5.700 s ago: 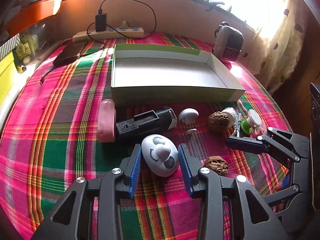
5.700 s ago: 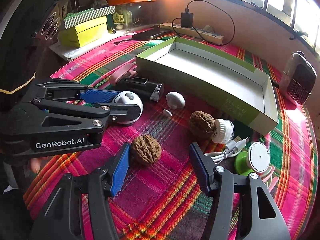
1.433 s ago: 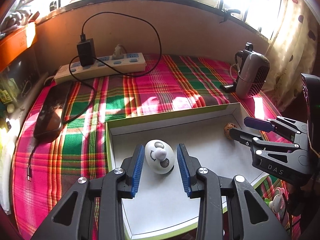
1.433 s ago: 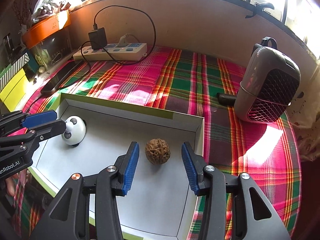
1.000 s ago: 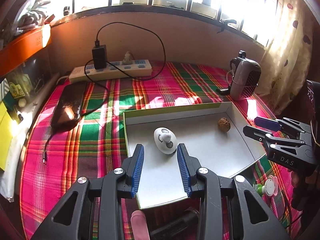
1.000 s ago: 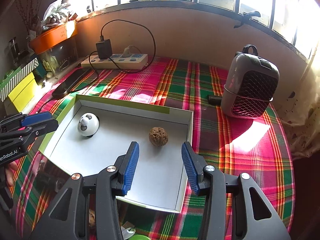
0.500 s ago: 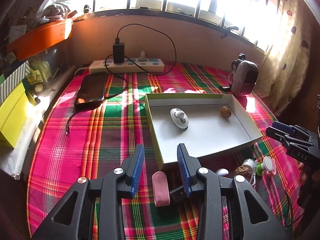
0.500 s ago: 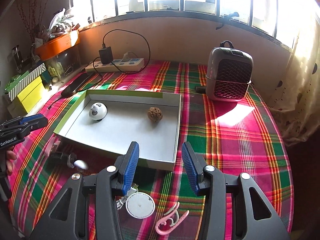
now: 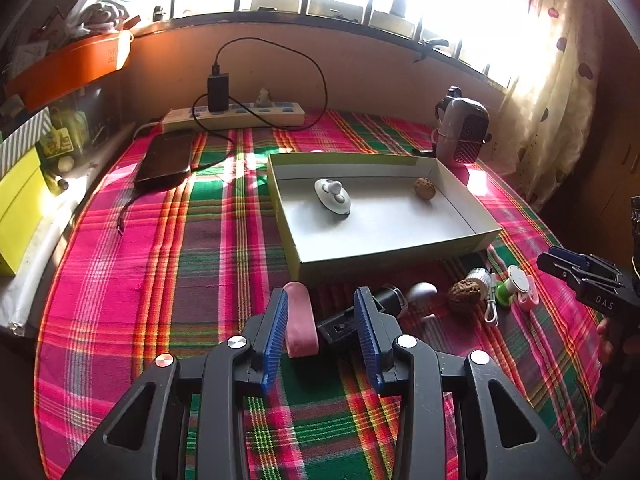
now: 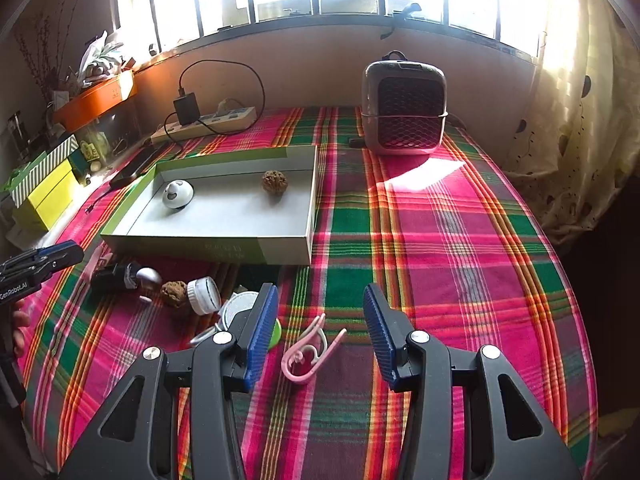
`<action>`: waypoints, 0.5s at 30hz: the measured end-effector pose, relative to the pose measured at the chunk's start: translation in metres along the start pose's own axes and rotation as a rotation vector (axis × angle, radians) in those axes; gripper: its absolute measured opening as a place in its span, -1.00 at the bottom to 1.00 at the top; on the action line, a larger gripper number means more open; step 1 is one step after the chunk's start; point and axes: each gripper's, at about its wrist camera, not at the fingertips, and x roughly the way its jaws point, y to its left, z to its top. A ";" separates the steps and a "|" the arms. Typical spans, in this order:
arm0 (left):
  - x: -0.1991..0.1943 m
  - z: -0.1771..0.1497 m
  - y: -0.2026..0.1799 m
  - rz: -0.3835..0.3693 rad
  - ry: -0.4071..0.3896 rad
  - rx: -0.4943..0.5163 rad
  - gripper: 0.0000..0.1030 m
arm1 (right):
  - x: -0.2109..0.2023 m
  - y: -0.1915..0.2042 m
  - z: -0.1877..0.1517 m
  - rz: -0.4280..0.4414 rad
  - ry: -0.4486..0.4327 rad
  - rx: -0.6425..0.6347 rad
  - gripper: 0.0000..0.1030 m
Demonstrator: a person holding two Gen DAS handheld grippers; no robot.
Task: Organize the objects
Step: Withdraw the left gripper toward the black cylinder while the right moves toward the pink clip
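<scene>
The green-rimmed tray (image 10: 280, 250), centre-left of the right wrist frame, contains a white panda toy (image 10: 177, 195) and a walnut (image 10: 274, 181), well apart. Left gripper (image 9: 321, 330) and right gripper (image 10: 318, 330): jaws released, empty. A pink clip (image 10: 310, 350) lies between the right fingers.

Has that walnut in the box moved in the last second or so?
No. The walnut sits at the same spot near the box's far right corner; only the camera pulled back.
</scene>
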 end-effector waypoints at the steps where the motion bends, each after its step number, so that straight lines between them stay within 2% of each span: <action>1: 0.000 -0.001 -0.004 -0.009 0.001 0.016 -0.37 | 0.000 0.000 -0.004 -0.006 0.004 0.000 -0.11; 10: 0.009 -0.003 -0.023 -0.051 0.024 0.122 -0.37 | 0.008 0.007 -0.022 0.027 0.052 -0.014 -0.10; 15: 0.018 -0.002 -0.025 -0.046 0.044 0.136 -0.37 | 0.013 0.013 -0.024 0.029 0.063 -0.027 0.03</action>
